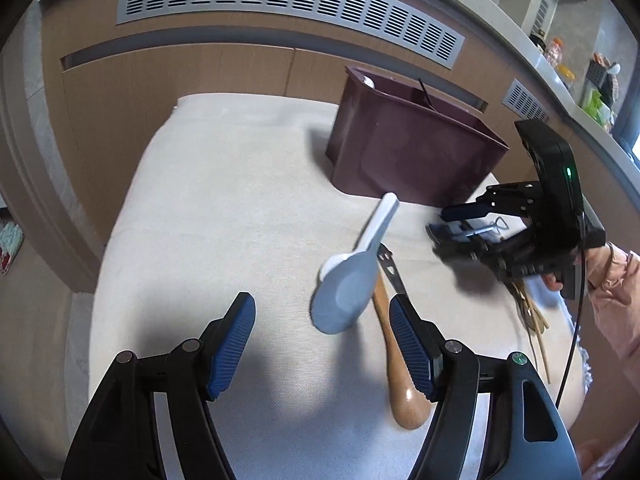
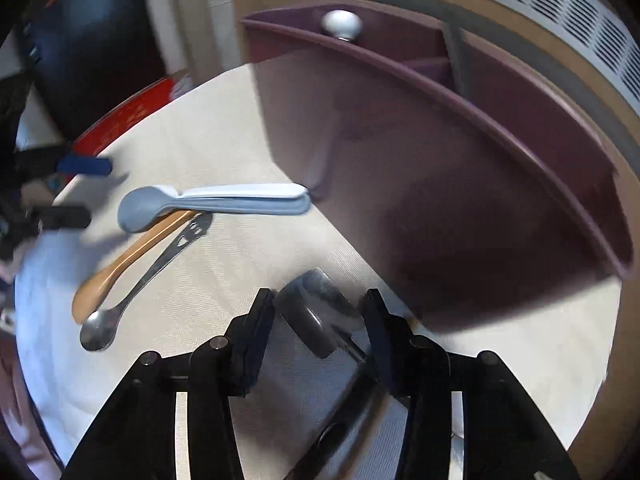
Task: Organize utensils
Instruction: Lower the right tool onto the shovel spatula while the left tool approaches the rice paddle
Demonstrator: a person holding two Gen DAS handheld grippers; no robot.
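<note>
The right gripper [image 2: 317, 296] points steeply down with its jaws partly drawn in around a dark metal utensil [image 2: 316, 320]. Blur hides whether the pads actually bite on it, so I cannot tell if it is pinched or only straddled. The utensil's long axis runs roughly along the fingers, from 12 to 6 o'clock in the right wrist view. Outward from there, the maroon utensil holder [image 2: 440, 92] fills the view from 12 to 3 o'clock and is close. Its divided compartments open upward, and a white round-headed piece [image 2: 341, 24] already stands in the far one. This hand is judged the nearer to the holder. The left gripper [image 1: 320, 304] is spread wide with nothing between its pads. In its view, the pale blue spoon [image 1: 360, 264] lies on the cream cloth [image 1: 220, 200] just ahead at 1 o'clock. The bowl is nearest and the handle runs away toward the holder. A wooden spoon [image 1: 394, 344] passes under its 3 o'clock finger, and a steel spoon [image 2: 160, 264] lies alongside.
</note>
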